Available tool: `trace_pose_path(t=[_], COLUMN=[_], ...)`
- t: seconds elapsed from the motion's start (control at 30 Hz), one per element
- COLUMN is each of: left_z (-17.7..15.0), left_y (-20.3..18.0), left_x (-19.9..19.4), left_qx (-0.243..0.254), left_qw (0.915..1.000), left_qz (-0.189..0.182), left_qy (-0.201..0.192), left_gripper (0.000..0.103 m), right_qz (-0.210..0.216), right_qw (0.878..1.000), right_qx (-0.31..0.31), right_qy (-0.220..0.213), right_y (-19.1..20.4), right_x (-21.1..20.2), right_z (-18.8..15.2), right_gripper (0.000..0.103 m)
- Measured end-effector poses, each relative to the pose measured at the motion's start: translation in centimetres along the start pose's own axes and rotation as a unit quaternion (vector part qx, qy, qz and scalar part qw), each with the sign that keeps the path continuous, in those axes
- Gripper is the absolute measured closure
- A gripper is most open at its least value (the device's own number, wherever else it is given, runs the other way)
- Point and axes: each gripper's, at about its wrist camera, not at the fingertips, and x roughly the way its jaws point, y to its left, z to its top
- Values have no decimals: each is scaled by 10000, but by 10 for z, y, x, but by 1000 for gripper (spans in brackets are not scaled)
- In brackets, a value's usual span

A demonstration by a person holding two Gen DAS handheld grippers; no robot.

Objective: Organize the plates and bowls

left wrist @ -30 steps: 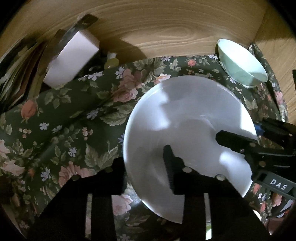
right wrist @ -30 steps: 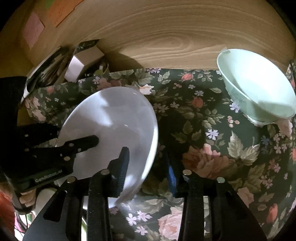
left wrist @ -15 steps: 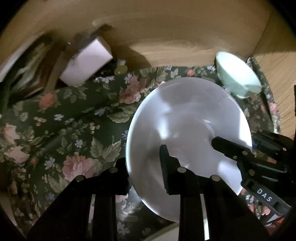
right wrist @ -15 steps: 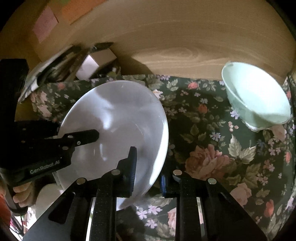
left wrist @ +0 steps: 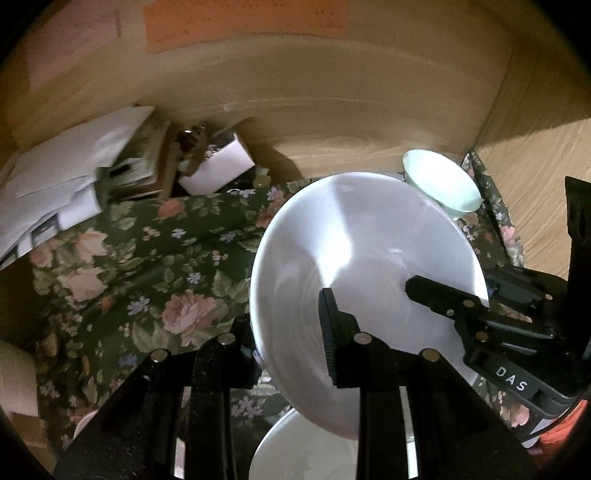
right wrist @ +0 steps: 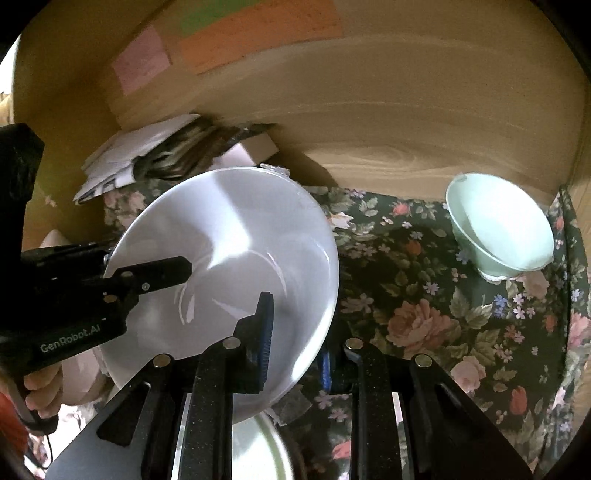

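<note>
- Plate [left wrist: 365, 251], white and glossy, sits tilted above the floral cloth [left wrist: 155, 280], held at two places on its rim by both grippers.
- Left gripper [left wrist: 288, 328] is clamped on the plate: in the left wrist view one finger lies over the inner face at about 6 o'clock of the plate and the other is under the rim at about 8 o'clock.
- Right gripper [right wrist: 295, 332] is likewise clamped on the plate [right wrist: 229, 266]: in the right wrist view one blue-padded finger rests on the inner face and the other is behind the rim, at about 5 o'clock of the plate.
- In the left wrist view the right gripper's finger reaches onto the plate from 3 o'clock; in the right wrist view the left gripper's finger reaches on from 9 o'clock.
- Second white plate [left wrist: 306, 446] shows under the held one at 6 o'clock of the left wrist view, partly hidden by the gripper; whether the two touch I cannot tell.
- Mint-green bowl [right wrist: 498, 232] stands on the cloth at 2 o'clock of the right wrist view, close to the wooden back wall [right wrist: 406, 122], well apart from the held plate.
- White box [left wrist: 218, 166] and loose papers [left wrist: 62, 177] lie at 10 o'clock of the left wrist view, against the wall.
- Coloured paper notes [right wrist: 258, 29] are stuck on the wall at 12 o'clock of the right wrist view.
</note>
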Motion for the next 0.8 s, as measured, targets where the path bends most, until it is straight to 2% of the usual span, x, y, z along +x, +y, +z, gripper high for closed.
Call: trace_pose_path(t=[0.37,0.8], left_z=[-24,-63], left_y=[14,58], left_x=[-41,-90], left_qx=[-202,-625], left_qw=[9992,9952], left_qz=[96,520], left_qy=[-329,-553], left_gripper=[77,77], right_qz=[174,641], right_qw=[9995,9950], right_qx=[-238,-740], right_qy=[-135,-197], right_y=[36,100], right_x=[-14,-11], right_z=[-6,-14], right_gripper=[84,84])
